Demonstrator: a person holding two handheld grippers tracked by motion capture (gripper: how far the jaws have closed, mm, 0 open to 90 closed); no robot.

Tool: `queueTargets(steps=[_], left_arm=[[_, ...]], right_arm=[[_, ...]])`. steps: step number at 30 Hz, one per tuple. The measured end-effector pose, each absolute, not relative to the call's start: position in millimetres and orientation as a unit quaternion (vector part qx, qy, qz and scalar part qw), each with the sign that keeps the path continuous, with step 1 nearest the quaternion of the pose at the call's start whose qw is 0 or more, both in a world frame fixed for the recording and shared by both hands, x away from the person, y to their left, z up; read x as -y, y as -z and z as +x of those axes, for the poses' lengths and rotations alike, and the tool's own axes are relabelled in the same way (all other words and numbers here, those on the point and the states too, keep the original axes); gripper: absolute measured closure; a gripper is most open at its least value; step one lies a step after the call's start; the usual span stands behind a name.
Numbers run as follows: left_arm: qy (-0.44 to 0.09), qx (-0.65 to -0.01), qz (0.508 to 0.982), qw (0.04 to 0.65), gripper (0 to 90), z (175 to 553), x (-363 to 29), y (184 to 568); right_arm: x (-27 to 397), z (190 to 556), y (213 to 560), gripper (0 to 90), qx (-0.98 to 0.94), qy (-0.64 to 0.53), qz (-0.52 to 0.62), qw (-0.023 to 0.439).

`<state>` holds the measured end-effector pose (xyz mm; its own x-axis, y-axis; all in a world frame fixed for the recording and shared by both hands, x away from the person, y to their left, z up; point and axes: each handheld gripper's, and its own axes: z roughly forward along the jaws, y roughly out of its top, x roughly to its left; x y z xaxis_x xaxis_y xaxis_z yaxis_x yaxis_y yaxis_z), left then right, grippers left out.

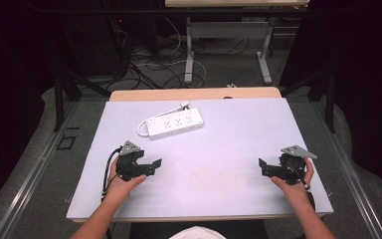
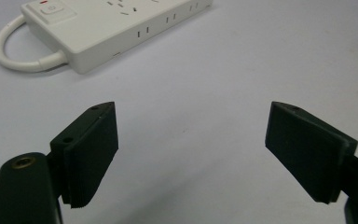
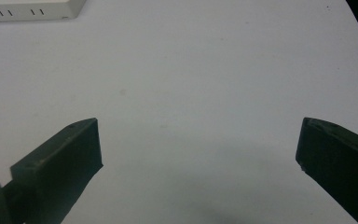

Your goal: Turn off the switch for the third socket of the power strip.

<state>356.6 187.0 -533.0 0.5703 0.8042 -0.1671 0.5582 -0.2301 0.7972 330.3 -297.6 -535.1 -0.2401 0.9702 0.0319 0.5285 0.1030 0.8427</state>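
A white power strip (image 1: 175, 124) with a looped white cord lies on the pale table mat (image 1: 214, 149), toward the far left of centre. In the left gripper view the power strip (image 2: 107, 28) sits at the top left, well beyond the jaws. My left gripper (image 1: 155, 166) rests near the mat's left side, open, with nothing between its jaws (image 2: 191, 149). Over by the mat's right side my right gripper (image 1: 262, 167) is held just as wide, open and empty (image 3: 198, 154). A corner of the strip (image 3: 28, 10) shows at the top left of the right gripper view.
The mat covers a wooden table whose far edge (image 1: 194, 93) shows beyond it. Behind the table stand another table's legs (image 1: 189, 50) and tangled cables (image 1: 144, 69) on the floor. Dark curtains close both sides.
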Motion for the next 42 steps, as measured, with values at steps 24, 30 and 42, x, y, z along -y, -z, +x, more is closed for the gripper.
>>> queueTargets(steps=[24,30,42], left_arm=[[-0.123,-0.432,0.78,0.435,41.6,352,-150,527],[-0.115,-0.422,0.791,0.428,42.1,357,-137,524],[-0.084,-0.427,0.795,0.421,41.4,378,-113,502]], right_arm=[[297,332,539,0.2,-0.686,-0.388,0.554,0.27],[296,332,540,0.3,-0.685,-0.386,0.555,0.271],[298,332,541,0.6,-0.682,-0.389,0.558,0.267]])
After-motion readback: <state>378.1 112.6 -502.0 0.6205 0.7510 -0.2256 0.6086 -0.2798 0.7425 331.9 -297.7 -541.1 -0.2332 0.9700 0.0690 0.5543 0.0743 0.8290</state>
